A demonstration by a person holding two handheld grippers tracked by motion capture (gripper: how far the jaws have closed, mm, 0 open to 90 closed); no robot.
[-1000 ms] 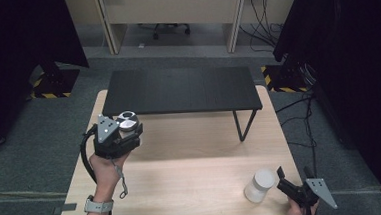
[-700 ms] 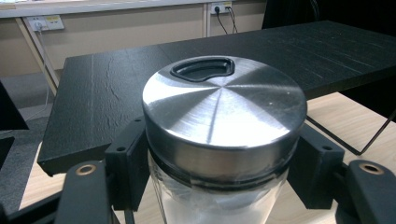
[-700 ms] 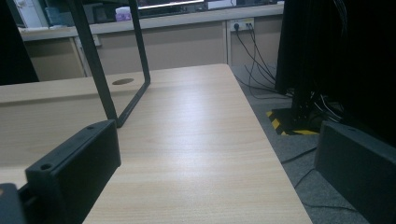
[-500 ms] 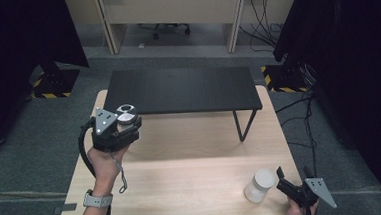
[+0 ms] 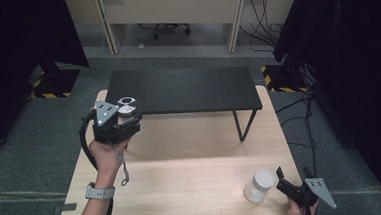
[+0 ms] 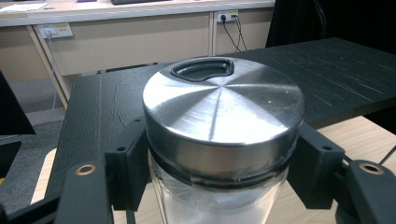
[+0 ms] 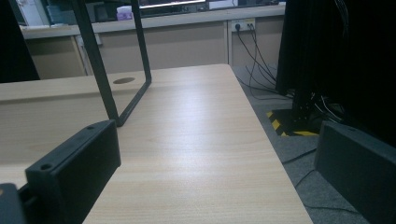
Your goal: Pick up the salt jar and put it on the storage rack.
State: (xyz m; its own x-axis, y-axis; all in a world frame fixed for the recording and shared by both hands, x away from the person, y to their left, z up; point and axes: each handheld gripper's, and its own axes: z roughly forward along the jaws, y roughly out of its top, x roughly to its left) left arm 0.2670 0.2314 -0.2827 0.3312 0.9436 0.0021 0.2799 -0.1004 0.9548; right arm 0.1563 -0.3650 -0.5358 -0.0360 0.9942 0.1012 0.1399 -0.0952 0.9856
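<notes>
Jar (image 6: 223, 135) clamped upright in left gripper (image 5: 122, 122), at the near-left corner of the black shelf (image 5: 187, 90).
Shelf top lay just beyond and level with the jar's steel lid (image 6: 223, 105). Right gripper (image 5: 292, 187) stood wide and empty, well off from the shelf, beside a white container (image 5: 260, 185).

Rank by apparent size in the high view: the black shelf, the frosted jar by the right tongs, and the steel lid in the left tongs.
1. black shelf, by far the largest.
2. frosted jar.
3. steel lid, smallest, though close to the frosted jar.
</notes>
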